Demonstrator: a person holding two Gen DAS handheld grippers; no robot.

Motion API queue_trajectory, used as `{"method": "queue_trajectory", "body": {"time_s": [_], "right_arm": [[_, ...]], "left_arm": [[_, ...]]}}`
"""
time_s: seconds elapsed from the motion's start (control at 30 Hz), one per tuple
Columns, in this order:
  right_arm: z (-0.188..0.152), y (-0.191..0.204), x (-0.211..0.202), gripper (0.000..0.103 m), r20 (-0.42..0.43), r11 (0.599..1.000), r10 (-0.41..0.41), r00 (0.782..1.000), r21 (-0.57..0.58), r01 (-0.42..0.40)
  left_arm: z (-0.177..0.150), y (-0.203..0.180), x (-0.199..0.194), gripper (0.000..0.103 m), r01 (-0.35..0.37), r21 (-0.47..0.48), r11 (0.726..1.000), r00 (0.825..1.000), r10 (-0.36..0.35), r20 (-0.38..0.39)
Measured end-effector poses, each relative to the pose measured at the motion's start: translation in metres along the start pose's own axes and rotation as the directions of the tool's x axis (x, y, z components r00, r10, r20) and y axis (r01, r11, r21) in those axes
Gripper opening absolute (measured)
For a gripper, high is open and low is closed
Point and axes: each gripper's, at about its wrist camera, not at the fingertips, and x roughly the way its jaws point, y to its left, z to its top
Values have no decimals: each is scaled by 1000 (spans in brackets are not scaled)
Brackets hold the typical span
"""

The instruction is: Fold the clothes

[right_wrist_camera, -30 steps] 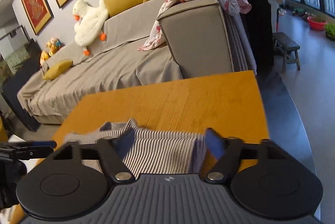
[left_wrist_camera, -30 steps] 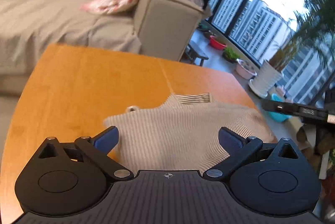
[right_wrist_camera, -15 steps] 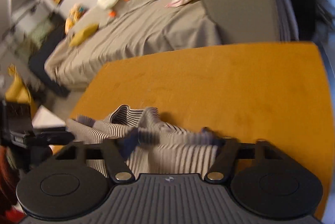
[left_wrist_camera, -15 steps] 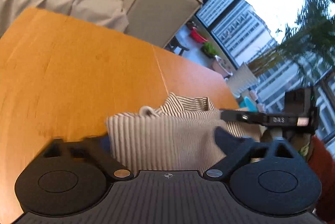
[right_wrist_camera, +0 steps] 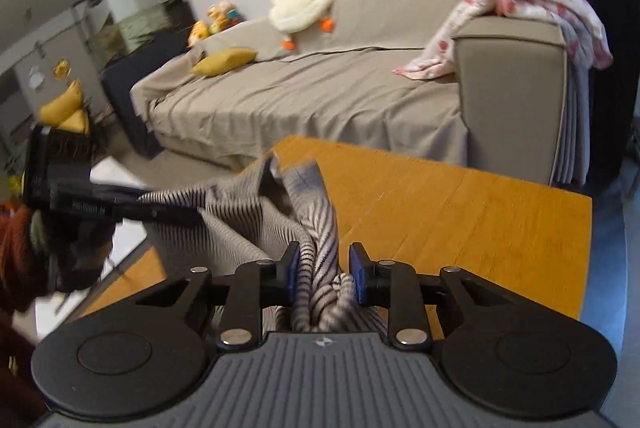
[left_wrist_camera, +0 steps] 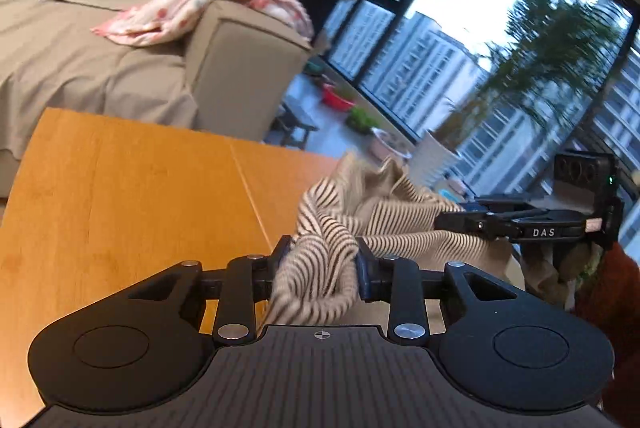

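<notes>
Nearest us, our left gripper (left_wrist_camera: 322,270) has its fingers pinched on a bunched fold of the striped garment (left_wrist_camera: 332,228); our right gripper (right_wrist_camera: 323,274) clamps another bunch of it the same way. The cloth hangs lifted between both tools, above the near edge of the orange wooden table (left_wrist_camera: 132,187). The tabletop beyond lies bare up to its far edge, with floor past its right side. The garment is ribbed beige with dark stripes, crumpled and blurred. Farther off stands the grey sofa (right_wrist_camera: 320,95) with a pink blanket (right_wrist_camera: 532,7) over its arm.
</notes>
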Motion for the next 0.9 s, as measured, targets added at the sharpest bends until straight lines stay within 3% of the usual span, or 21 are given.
{"method": "queue_trajectory", "body": {"time_s": [0.1, 0.27, 0.37, 0.43, 0.53, 0.63, 0.77, 0.9], "right_arm": [[-10, 25, -28, 24, 12, 998, -3, 1000, -64, 4], [-59, 60, -26, 23, -132, 990, -41, 990, -141, 22], [-80, 73, -32, 25, -176, 982, -88, 981, -180, 56], [-80, 68, -49, 35, -146, 992, -63, 987, -120, 46], [-81, 52, -81, 69, -46, 998, -50, 998, 33, 51], [-90, 26, -100, 72, 36, 964, -35, 999, 263, 25], [-120, -10, -81, 73, 48, 821, 13, 999, 570, -38], [-103, -5, -78, 73, 68, 859, -4, 998, 512, -31]], "left_arm": [[-24, -16, -17, 40, 7, 39, 999, 999, -5, -41], [-61, -43, -33, 51, 7, 124, 992, 991, 9, -130], [-76, -52, -45, 66, -11, 165, 986, 983, 41, -179], [-78, -52, -57, 78, -22, 143, 989, 986, 45, -160], [-81, -51, -75, 92, -35, 103, 994, 991, 48, -124], [-80, -36, -82, 96, 4, -37, 999, 997, -6, -70], [-88, -10, -60, 96, 7, -233, 972, 994, -32, -105], [-98, 1, -36, 96, 0, -310, 951, 985, -53, -163]]}}
